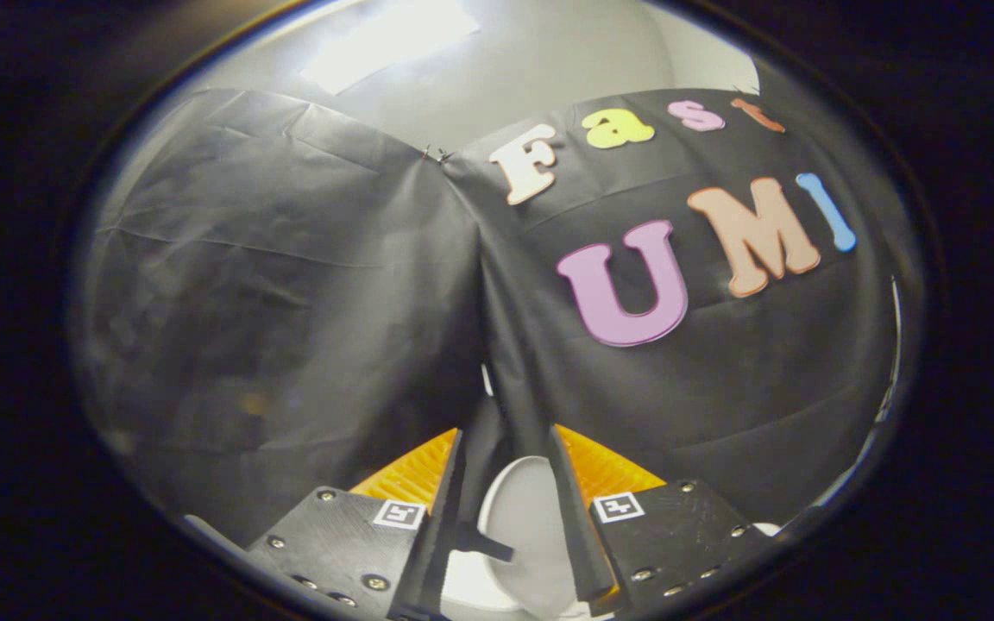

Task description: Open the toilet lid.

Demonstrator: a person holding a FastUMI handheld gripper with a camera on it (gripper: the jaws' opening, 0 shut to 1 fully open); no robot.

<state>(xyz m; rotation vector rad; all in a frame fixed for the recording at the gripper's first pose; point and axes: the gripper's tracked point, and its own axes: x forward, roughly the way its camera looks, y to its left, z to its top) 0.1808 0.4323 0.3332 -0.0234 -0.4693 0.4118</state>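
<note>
Toilet lid (pixel 525 509) sits low in the frame, a pale oval seen in the gap between your gripper's (pixel 506 448) two fingers, and it looks raised toward upright, though its lower part runs out of sight below. Your fingers stand apart with open space between them, one on each side of the lid; whether either one touches it you cannot tell. Beyond the fingertips, the booth's dark cloth wall (pixel 290 285) fills the middle of the frame, with a bright ceiling (pixel 480 78) at the top.
</note>
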